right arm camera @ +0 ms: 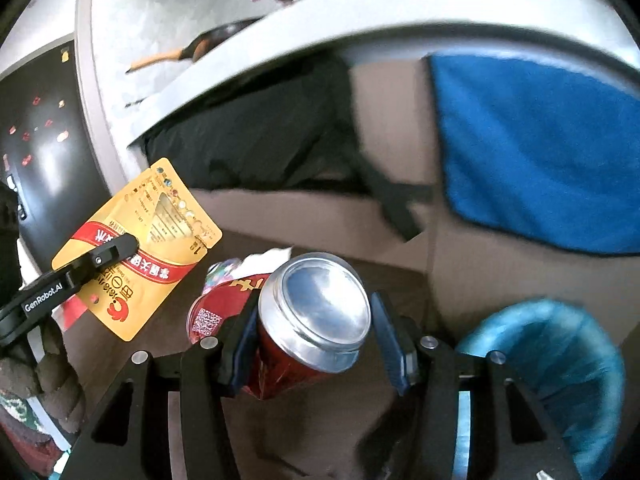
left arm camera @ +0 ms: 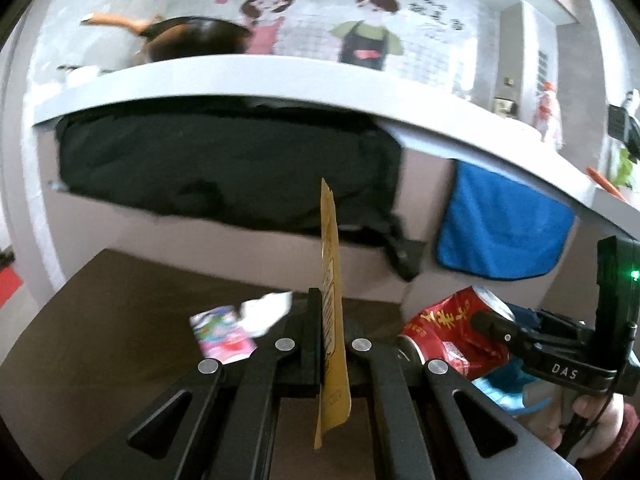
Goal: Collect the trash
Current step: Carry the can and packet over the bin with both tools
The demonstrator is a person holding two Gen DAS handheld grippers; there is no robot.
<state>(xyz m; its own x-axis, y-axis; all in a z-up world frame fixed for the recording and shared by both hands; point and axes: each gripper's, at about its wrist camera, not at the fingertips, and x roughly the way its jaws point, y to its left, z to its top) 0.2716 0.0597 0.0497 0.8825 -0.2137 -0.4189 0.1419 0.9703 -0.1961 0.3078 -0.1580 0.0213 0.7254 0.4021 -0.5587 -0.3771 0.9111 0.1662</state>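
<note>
Both pickups made: left hand-held gripper (left arm camera: pixel 329 344) pinches a yellow snack pouch (left arm camera: pixel 330 280), right hand-held gripper (right arm camera: pixel 316 336) clamps a crushed red can (right arm camera: pixel 312 320); blue-lined bin (right arm camera: pixel 560 360) waits just right, wrappers (left arm camera: pixel 224 332) remain ahead below.

A long grey countertop (left arm camera: pixel 280 80) ran across the room, with a pale brown cabinet front (left arm camera: pixel 424 184) under it. On this front hung a black cloth (left arm camera: pixel 224 172) and a blue towel (left arm camera: pixel 500 228). A dark wok with an orange handle (left arm camera: pixel 192 38) stood on the counter. The wall behind carried a cartoon sticker of 2 cooks (left arm camera: pixel 320 20). The floor was a dark brown surface (left arm camera: pixel 120 320).
</note>
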